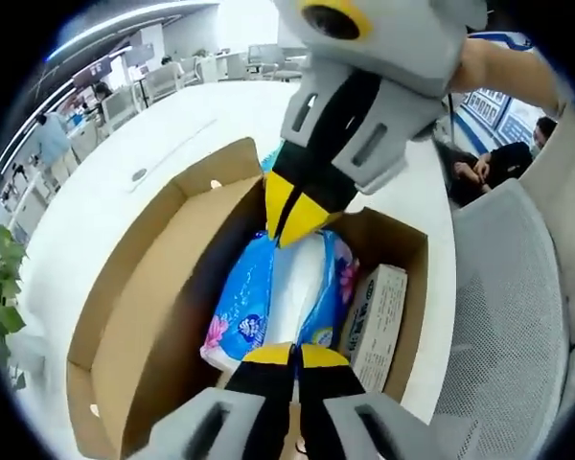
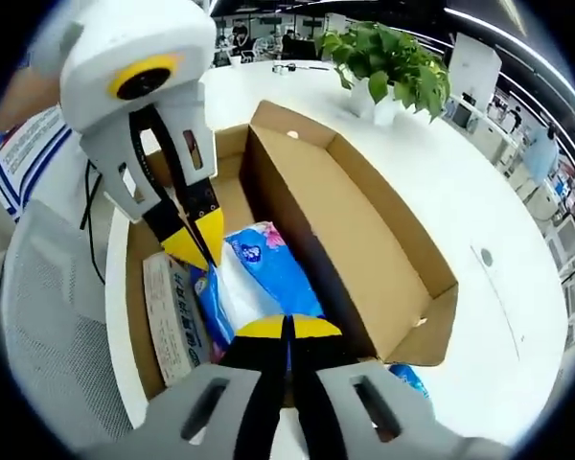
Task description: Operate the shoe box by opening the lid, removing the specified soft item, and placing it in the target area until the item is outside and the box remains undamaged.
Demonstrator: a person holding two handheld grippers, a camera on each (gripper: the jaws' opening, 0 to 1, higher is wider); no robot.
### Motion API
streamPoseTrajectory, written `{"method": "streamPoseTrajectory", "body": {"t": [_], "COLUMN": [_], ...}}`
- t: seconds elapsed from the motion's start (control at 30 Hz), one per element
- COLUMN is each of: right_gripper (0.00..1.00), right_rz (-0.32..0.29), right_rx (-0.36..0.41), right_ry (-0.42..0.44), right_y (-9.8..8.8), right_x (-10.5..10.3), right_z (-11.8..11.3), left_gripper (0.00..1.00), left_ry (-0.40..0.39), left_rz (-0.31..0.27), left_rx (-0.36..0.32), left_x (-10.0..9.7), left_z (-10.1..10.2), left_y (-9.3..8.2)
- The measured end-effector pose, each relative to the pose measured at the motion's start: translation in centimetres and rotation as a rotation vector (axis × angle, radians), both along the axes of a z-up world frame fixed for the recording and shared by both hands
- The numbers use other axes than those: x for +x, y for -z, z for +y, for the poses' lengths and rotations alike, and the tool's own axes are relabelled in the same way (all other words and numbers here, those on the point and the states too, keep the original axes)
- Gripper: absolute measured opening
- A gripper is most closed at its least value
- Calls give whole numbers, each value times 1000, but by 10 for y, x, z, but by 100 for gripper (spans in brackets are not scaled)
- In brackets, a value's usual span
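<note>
Left gripper view: left gripper (image 1: pixel 295 356), jaws together, is pinching the near end of the blue tissue pack (image 1: pixel 273 292) lying in the open cardboard shoe box (image 1: pixel 153 316); right gripper (image 1: pixel 294 222) is clamping its far end. A small carton (image 1: pixel 376 321) is lying beside the pack.

Right gripper view: right gripper (image 2: pixel 287 329) is closing on the pack (image 2: pixel 259 278); left gripper (image 2: pixel 199 244) is gripping opposite. The box is sitting on a white table (image 2: pixel 479 211) with a potted plant (image 2: pixel 388 62).

The shoe box (image 1: pixel 144 316) was plain brown cardboard, set on a white table (image 1: pixel 105 192). Inside lay a soft pack (image 1: pixel 268 297) — blue and white, with pink flowers — beside a pale carton (image 1: pixel 376 321) with dark print. Both grippers' (image 1: pixel 295 356) jaws were black, tipped yellow, on grey bodies; the plant (image 2: pixel 388 62) was green.
</note>
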State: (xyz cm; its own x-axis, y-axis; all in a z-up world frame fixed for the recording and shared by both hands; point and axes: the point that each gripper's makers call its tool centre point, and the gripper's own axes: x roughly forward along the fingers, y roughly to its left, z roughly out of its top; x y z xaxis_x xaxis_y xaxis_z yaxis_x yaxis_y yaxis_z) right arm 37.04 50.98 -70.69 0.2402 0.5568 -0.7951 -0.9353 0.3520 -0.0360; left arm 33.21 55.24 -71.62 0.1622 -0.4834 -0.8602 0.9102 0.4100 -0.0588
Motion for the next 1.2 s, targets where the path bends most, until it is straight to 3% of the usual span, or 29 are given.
{"method": "streamPoseTrajectory", "body": {"t": [0.67, 0.97, 1.2], "right_gripper": [0, 0, 0], "right_rz": [-49, -73, -86], "right_rx": [75, 92, 109], "right_ry": [-29, -23, -1], "right_y": [-59, -87, -105], "right_x": [-6, -3, 0], "right_z": [0, -18, -42], "left_gripper": [0, 0, 0], "left_ry": [-3, -12, 23], "left_rz": [-52, -46, -53], "left_rx": [6, -11, -24], "left_x": [-5, -7, -6], "left_z": [-1, -20, -46], "left_y": [-61, -91, -110]}}
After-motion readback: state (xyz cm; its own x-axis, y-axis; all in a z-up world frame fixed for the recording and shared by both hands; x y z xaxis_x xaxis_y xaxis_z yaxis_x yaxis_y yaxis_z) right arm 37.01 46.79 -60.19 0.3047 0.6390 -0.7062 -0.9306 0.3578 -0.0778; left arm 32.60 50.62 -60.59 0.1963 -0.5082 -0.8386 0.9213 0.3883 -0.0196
